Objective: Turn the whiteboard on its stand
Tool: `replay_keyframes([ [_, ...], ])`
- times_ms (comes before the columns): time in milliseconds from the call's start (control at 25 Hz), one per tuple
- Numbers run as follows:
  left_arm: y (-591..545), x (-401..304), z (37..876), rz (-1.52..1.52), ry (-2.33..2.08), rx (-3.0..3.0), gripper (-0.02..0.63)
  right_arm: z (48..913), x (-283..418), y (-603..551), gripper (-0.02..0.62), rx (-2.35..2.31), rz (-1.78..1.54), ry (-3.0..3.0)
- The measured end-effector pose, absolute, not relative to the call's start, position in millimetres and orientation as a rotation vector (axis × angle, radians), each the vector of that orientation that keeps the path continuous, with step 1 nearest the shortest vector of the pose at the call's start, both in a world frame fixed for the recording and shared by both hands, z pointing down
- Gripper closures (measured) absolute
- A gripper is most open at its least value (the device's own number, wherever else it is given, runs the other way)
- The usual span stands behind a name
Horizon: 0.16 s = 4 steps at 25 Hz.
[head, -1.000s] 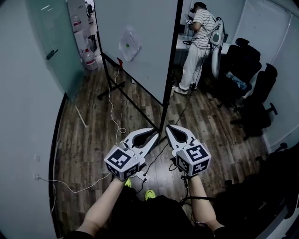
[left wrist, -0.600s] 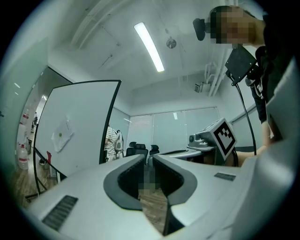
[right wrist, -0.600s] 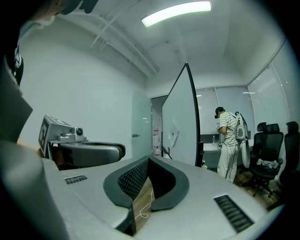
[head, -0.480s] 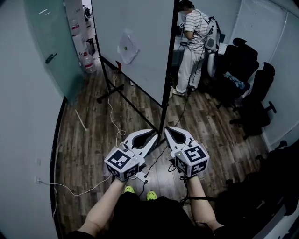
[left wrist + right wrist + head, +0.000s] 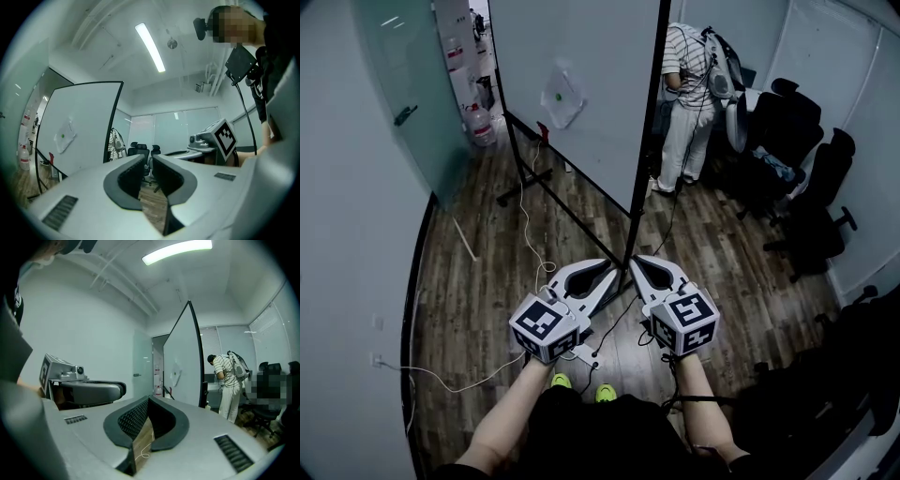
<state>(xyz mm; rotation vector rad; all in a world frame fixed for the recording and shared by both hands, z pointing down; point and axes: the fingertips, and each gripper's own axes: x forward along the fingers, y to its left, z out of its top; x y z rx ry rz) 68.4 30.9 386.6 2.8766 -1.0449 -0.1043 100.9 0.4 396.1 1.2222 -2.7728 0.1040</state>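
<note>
Person [image 5: 689, 98] and office chairs [image 5: 792, 131] beyond whiteboard [image 5: 591, 94], cable [image 5: 521, 208] across floor [image 5: 478, 281]

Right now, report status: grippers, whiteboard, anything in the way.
Left gripper slightly open, empty; right gripper shut, empty. Whiteboard untouched, ahead on its stand. Cable trailing by stand; person beyond board.

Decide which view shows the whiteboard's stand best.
Head view: the stand, foot and floor bar, shows plainly under the whiteboard. Left gripper view catches only one leg; right gripper view shows the whiteboard nearly edge-on, base mostly hidden.
</note>
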Motion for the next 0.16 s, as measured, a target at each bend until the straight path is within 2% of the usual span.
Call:
replay_keyframes([
  [160,28.6,66.9,387.3,-0.095,-1.042,2.882,0.561,399.2,100.6,-1.7,0.588,1.214,0.103,-2.76],
])
